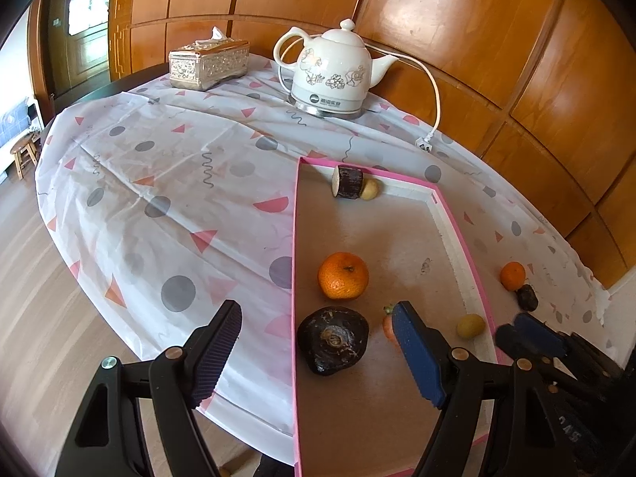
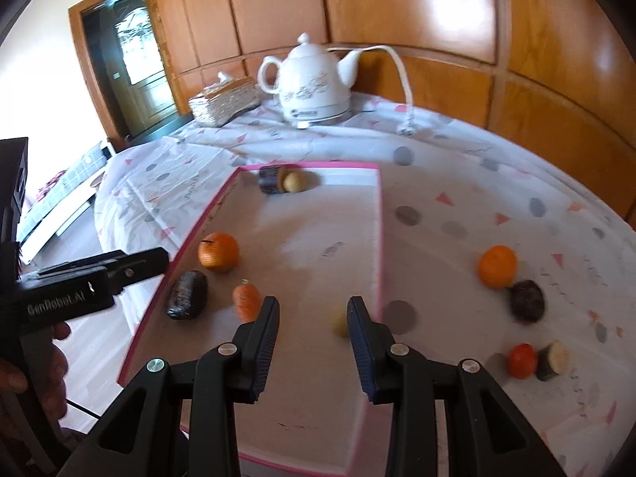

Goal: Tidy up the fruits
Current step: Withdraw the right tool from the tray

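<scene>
A pink-rimmed tray (image 1: 295, 238) (image 2: 379, 238) lies on the table. In it are an orange (image 1: 343, 276) (image 2: 218, 251), a dark lumpy fruit (image 1: 333, 340) (image 2: 187, 295), a small carrot-like piece (image 2: 247, 299), a yellow fruit (image 1: 470, 325) (image 2: 340, 322) and a dark cylinder with a pale ball (image 1: 348, 181) (image 2: 283, 181) at the far end. My left gripper (image 1: 318, 357) is open above the dark fruit. My right gripper (image 2: 312, 338) is open and empty over the tray, next to the yellow fruit. Outside the tray lie an orange (image 2: 497, 266), a dark fruit (image 2: 526, 300), a red-orange fruit (image 2: 522, 361) and a cut cylinder (image 2: 553, 359).
A white floral kettle (image 1: 332, 75) (image 2: 314, 79) with a cord and plug (image 1: 423, 144) stands at the back. A silver tissue box (image 1: 208, 63) (image 2: 224, 99) is left of it. Wood panelling backs the table. The patterned cloth (image 1: 159, 183) hangs over the rounded table edge.
</scene>
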The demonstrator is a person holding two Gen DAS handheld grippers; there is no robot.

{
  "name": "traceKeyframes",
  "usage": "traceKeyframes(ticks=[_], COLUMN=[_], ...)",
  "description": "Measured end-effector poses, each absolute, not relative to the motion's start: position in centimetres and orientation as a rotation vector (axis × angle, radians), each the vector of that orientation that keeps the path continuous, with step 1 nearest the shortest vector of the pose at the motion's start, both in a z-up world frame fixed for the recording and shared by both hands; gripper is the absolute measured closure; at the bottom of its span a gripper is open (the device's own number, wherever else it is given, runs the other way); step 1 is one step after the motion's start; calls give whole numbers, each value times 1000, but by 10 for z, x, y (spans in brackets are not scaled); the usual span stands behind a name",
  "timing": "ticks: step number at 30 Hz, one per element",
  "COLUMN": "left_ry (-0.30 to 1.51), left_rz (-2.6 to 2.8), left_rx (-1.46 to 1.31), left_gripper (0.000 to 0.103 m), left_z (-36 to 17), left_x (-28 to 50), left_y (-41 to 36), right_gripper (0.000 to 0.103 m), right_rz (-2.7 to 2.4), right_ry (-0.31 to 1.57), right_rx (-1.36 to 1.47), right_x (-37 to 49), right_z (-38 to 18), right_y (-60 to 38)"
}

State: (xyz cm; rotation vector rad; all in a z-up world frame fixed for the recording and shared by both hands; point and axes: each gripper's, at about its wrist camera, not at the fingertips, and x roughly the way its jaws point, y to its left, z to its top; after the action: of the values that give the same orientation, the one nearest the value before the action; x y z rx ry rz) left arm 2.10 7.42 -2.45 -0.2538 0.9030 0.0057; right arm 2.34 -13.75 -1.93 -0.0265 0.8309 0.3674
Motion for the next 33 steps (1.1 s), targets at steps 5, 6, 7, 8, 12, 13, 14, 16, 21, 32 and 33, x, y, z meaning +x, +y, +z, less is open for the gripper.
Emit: traceKeyframes(ticks=[5, 6, 7, 8, 12, 13, 14, 16, 21, 32, 33], left_ry=[900, 899, 899, 899, 904, 904, 904, 905, 914, 926, 927], left_rz=[-3, -5, -6, -7, -13, -14, -15, -16, -18, -24, -24], left_rx=[-250, -248, -248, -247, -244, -242, -239, -237, -234, -215, -213], left_gripper=[25, 25, 25, 25, 25, 25, 25, 25, 25, 25, 25], left_z=[-22, -22, -21, -21, -22, -22, -22, -22, -24, -25, -26], left_x=[20, 20, 20, 20, 20, 20, 20, 20, 22, 25, 25], left_y=[71, 70, 70, 69, 67, 66, 66, 65, 63, 55, 55], right_gripper=[67, 67, 67, 67, 67, 67, 67, 67, 67, 67, 67], right_rz=[289, 274, 254, 240, 170, 153, 128, 91, -22, -257, -271], right_ry=[829, 830, 835, 837, 853, 854, 857, 862, 867, 880, 878], right_rx=[21, 28, 37, 44, 82, 87, 91, 103, 124, 216, 219], right_x=[17, 16, 14, 13, 8, 6, 4, 2, -6, -24, -26], right_z=[-19, -19, -21, -22, -28, -30, -32, -36, -45, -62, -61], right_y=[-168, -174, -183, -188, -217, -224, -233, -248, -284, -358, -363])
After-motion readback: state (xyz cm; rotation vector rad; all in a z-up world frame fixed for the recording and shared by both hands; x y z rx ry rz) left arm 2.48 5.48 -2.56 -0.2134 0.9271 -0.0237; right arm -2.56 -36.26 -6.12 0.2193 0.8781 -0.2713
